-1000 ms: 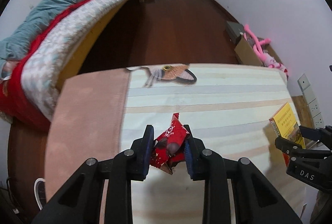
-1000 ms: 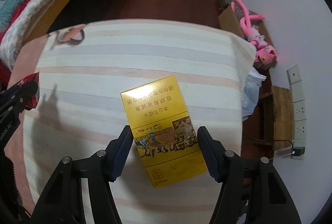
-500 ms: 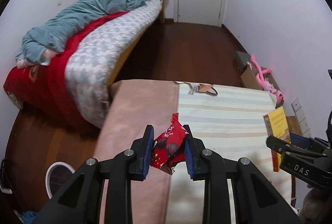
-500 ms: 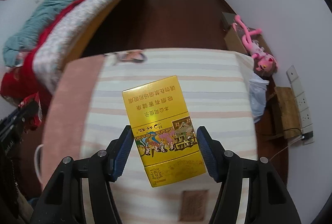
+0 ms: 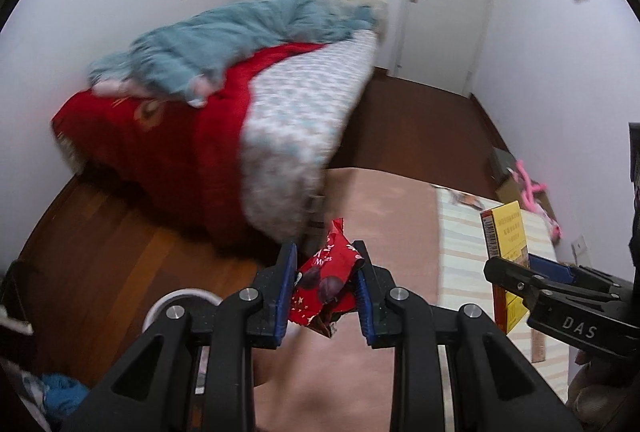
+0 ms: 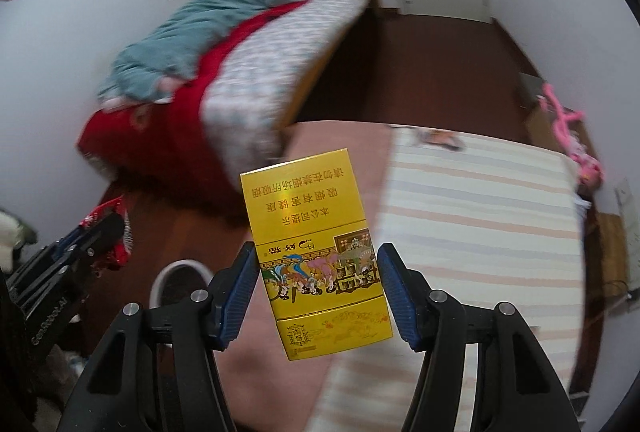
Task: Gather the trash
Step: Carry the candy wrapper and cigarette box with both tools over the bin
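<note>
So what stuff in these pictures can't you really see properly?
- White bin on the floor: the right gripper covers part of it in the right wrist view, so its inside is hidden.
- Red wrapper: the left gripper hides its sides in the left wrist view.
- Yellow box: the right wrist view shows its front only.
- Bed: motion-blurred in both views.
- Pink toy: small and blurred.

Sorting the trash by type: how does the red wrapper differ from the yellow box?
The red wrapper is crumpled and soft; the yellow box is rigid, flat-sided and looks larger. The left hand-held gripper pinches the wrapper, the right hand-held gripper the box. Both are held in the air.
</note>
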`<state>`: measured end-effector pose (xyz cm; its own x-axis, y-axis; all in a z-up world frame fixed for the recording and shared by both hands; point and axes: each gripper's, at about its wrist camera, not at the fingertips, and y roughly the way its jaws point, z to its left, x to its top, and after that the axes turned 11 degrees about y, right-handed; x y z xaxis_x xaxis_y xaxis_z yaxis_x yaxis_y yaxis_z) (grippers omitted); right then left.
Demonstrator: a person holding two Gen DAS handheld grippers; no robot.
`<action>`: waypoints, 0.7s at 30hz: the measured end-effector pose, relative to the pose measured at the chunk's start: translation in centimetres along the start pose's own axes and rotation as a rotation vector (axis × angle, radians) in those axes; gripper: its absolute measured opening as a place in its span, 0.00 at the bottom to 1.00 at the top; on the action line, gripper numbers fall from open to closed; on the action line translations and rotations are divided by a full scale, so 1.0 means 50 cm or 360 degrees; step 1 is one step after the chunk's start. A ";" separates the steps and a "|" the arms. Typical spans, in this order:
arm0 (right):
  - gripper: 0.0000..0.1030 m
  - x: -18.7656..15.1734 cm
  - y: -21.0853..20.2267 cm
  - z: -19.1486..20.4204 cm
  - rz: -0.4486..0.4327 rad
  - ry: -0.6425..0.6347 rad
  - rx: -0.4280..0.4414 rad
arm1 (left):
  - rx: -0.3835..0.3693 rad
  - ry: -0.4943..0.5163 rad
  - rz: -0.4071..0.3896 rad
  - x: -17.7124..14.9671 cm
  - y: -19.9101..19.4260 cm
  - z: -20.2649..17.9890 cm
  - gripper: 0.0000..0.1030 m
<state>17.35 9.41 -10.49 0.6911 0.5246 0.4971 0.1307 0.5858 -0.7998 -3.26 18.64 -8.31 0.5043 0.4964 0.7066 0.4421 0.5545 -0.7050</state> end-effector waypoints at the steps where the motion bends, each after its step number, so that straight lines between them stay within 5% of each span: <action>1: 0.61 -0.009 0.005 0.040 0.0017 -0.0023 0.0039 | 0.0012 -0.0024 0.0009 -0.009 -0.006 0.030 0.23; 9: 0.60 -0.111 0.128 0.303 0.0267 -0.0214 0.0251 | 0.0121 -0.0356 0.0268 -0.141 0.054 0.311 0.23; 18: 0.60 -0.256 0.488 0.505 0.0765 -0.0348 0.0191 | -0.0104 -0.0803 0.0785 -0.344 0.296 0.526 0.25; 20: 0.60 -0.278 0.561 0.530 0.0855 -0.0377 0.0161 | -0.0125 -0.0866 0.0856 -0.375 0.339 0.545 0.37; 21: 0.60 -0.292 0.601 0.542 0.0905 -0.0387 0.0143 | -0.0128 -0.0885 0.0885 -0.390 0.356 0.555 0.56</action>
<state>-8.07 36.13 -32.67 0.4522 0.8890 0.0726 -0.2775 0.2176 -0.9357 -25.81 37.37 -33.00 0.2314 0.9595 0.1603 0.2967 0.0873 -0.9510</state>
